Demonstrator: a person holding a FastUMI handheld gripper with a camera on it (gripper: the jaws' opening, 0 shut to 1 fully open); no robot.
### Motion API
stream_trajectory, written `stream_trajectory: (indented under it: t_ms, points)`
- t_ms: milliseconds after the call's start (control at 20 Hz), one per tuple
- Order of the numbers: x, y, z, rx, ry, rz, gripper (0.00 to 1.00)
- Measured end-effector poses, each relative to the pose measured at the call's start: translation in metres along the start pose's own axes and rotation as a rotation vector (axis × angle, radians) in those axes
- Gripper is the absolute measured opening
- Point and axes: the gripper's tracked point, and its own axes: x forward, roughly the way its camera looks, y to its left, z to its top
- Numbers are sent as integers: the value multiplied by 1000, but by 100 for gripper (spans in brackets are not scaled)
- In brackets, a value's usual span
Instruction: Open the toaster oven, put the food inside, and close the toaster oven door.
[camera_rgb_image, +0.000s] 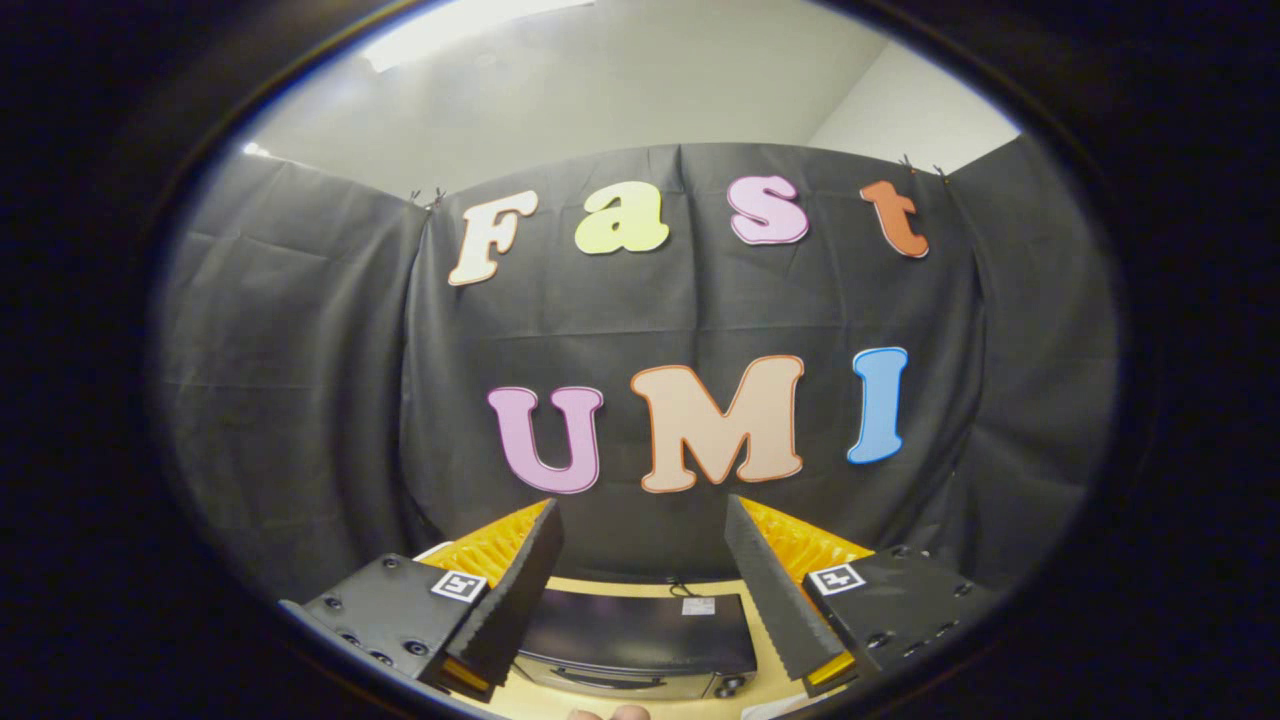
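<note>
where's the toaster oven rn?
In the gripper view, the toaster oven sits on the table low between the open gripper's fingers, before the black cloth wall.

A black toaster oven (635, 640), its top panel glossy and marked by a small pale label near the back edge, stands on a light tan wooden tabletop (765, 650). Silver trim runs along the oven's front face, beside a dark round knob. Behind it hangs the booth's wall (300, 400) of creased black cloth, beneath a plain off-white ceiling (650, 80). Small white squares with black patterns mark the gripper (643, 590), whose jaws stand apart.
</note>
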Motion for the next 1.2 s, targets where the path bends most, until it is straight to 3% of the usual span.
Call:
stream_trajectory:
  t_ms: [650, 1200]
  points:
    - [18, 3, -51, 38, 70, -7, 100]
    - [39, 16, -157, 10, 256, -34, 100]
